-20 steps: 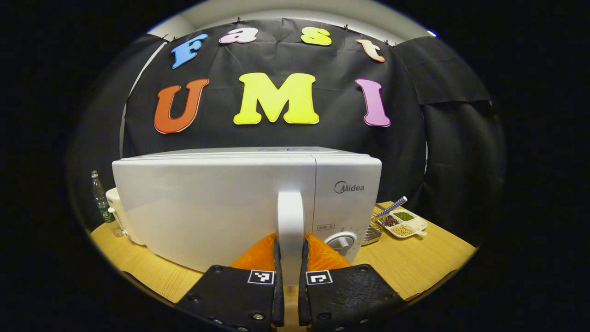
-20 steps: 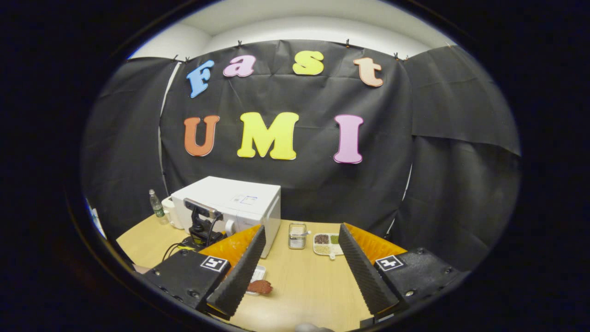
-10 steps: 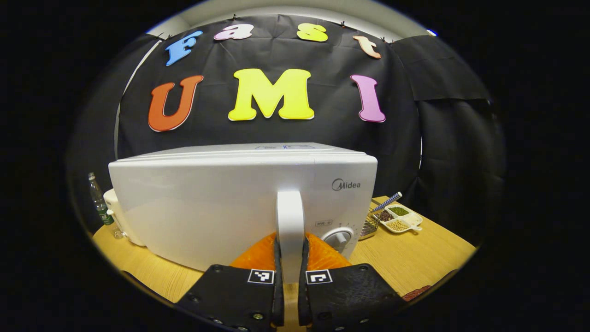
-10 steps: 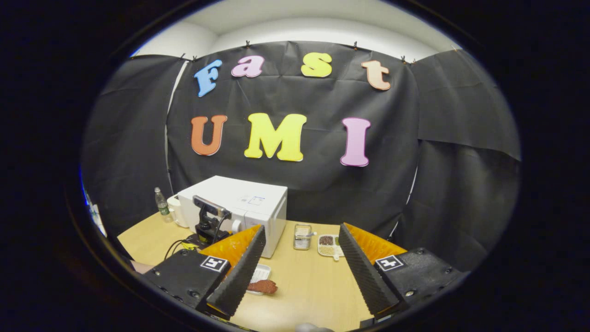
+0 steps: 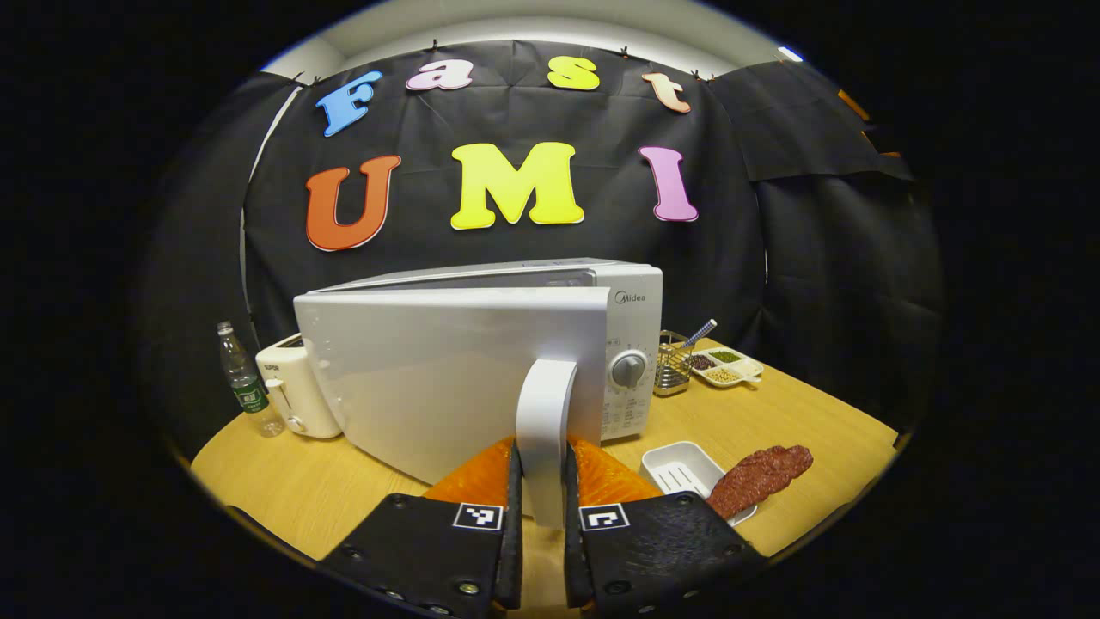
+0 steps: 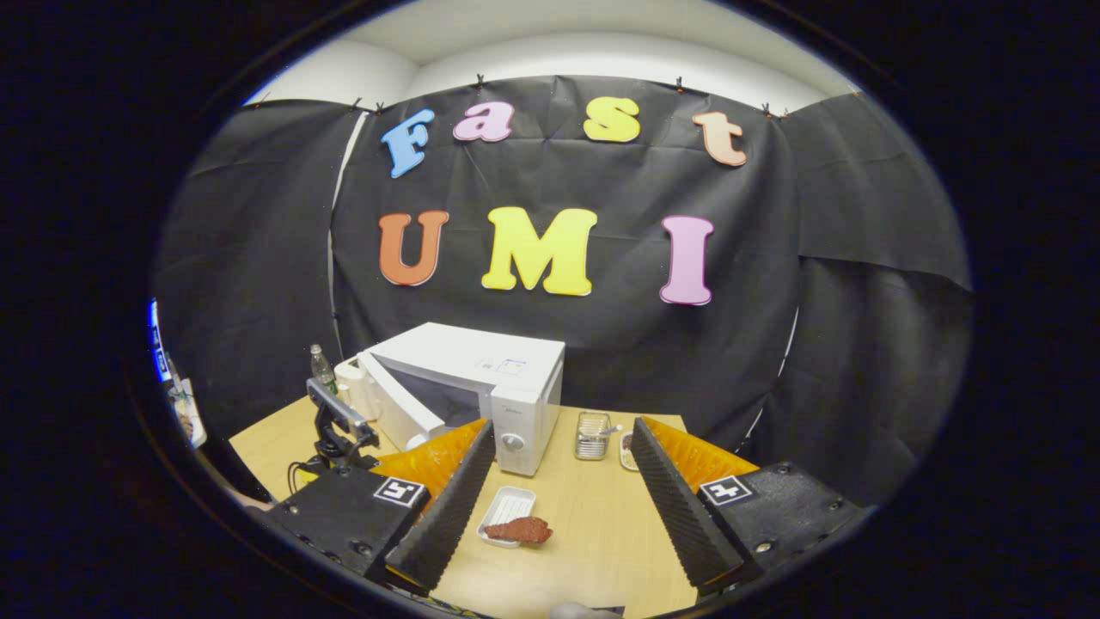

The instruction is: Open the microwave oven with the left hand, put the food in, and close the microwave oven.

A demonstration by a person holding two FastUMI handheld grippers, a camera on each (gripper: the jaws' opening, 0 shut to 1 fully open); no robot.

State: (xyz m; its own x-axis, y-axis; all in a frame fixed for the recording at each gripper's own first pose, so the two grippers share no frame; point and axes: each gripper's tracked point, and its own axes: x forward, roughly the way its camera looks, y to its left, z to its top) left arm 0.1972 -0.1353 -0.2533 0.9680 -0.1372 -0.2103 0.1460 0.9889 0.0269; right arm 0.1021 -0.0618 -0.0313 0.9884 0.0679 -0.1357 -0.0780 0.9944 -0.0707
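The microwave oven is a white box standing on the wooden table, with a round dial on its control panel. Its door is swung partly outward on the hinge side; in the right gripper view the dark cavity is exposed behind the door. The door's vertical white handle is clamped between both fingers of the left claw, which is closed on it.

The food is a dark reddish-brown, lumpy, elongated piece. It is laid across the rim of a shallow white tray, on the table in front of the oven; how much of it rests inside the tray cannot be told for certain.

The right claw is held spread apart, with nothing between its fingers, above the table and well back from the food.

A white toaster and a plastic bottle are located beside the oven's hinge side. A wire basket and a divided dish are located on the control-panel side.
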